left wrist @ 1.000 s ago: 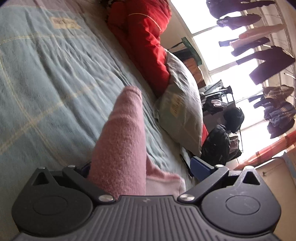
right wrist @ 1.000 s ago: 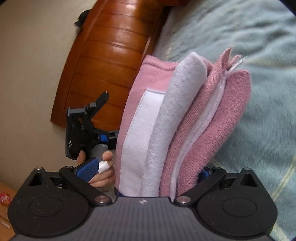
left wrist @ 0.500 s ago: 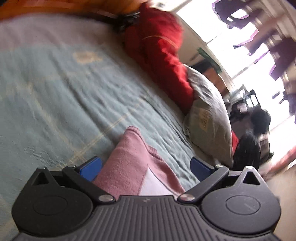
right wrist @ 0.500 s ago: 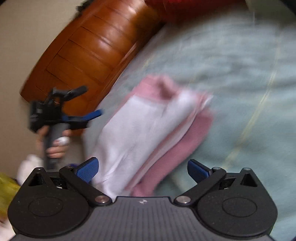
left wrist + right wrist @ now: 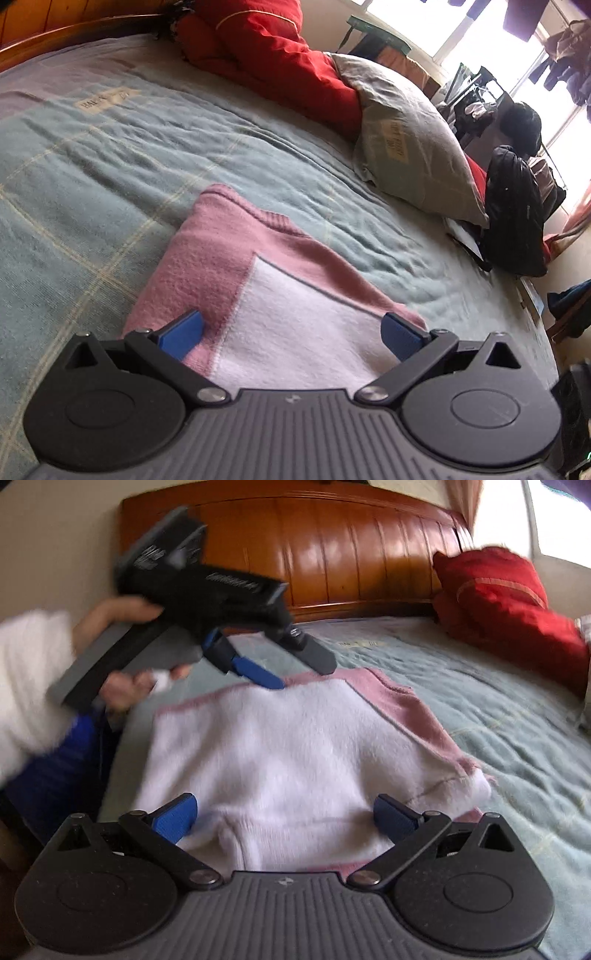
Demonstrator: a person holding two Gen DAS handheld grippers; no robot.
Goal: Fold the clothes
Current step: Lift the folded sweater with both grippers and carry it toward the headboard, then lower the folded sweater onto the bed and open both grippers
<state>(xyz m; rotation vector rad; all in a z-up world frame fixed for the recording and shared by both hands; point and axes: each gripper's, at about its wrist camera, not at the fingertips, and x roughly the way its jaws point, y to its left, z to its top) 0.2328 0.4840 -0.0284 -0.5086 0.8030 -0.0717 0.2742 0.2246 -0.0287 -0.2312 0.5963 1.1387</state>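
Pink-and-white folded sweater point(image 5: 266, 295) lies flat on the blue-green bed blanket point(image 5: 92, 166), just ahead of both wide-open tools, left point(image 5: 291, 332) and right point(image 5: 286, 818), its long axis running away from the left tool.

Each gripper has a ribbed dark grey housing, two round black discs, black linkage arms with silver pivot screws, and blue finger pads point(image 5: 183, 332). The left gripper point(image 5: 295, 674) carries a grey pistol handle with white lettering. The person wears a white fuzzy sleeve point(image 5: 26, 679).
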